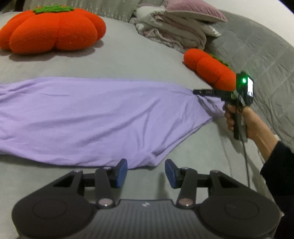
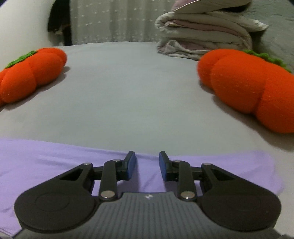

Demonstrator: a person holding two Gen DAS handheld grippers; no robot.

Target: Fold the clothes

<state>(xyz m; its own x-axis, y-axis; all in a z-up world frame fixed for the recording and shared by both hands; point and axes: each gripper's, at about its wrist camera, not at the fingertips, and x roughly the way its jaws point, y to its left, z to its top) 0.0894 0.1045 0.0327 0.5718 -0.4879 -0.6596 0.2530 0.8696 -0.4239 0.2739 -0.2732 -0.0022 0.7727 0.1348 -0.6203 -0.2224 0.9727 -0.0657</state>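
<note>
A lavender garment [image 1: 91, 119] lies spread flat across the grey bed sheet [image 1: 128, 60]. My left gripper [image 1: 146, 172] is open just short of the garment's near edge, with only sheet between its blue pads. A hand [image 1: 253, 121] holds my right gripper [image 1: 197, 91] at the garment's right corner, where the cloth gathers in wrinkles toward its tips. In the right wrist view the right gripper [image 2: 147, 168] hovers over the garment [image 2: 46, 165] at its far edge. Its pads stand apart, cloth shows in the gap, and nothing is pinched.
Two orange pumpkin cushions sit on the bed, one at the far left [image 1: 51, 31] and one close behind the right gripper [image 1: 209, 71]. Folded bedding [image 1: 174, 29] under a pink pillow [image 1: 193, 9] is stacked at the back. A grey quilt [image 1: 257, 55] covers the right side.
</note>
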